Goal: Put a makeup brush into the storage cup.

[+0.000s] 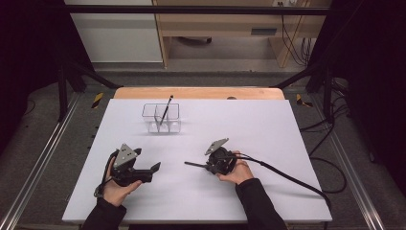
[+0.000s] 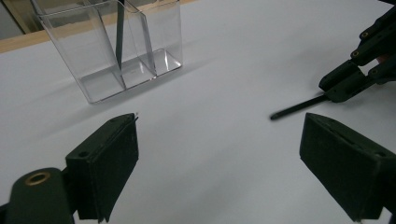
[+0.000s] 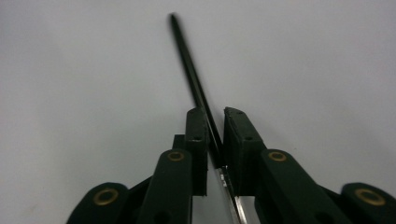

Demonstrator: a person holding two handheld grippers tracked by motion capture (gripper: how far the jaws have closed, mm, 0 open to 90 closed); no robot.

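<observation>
Right gripper is clamped on a black pen, low over the white table, tip pointing left. Left gripper waits beside it, jaws wide and empty. Another pen leans in the clear holder.

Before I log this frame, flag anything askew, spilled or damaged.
Nothing stands out. The clear holder stands upright with one pen leaning inside. The right gripper is shut on a second pen, level just over the table. The left gripper is open with nothing between its jaws.
</observation>
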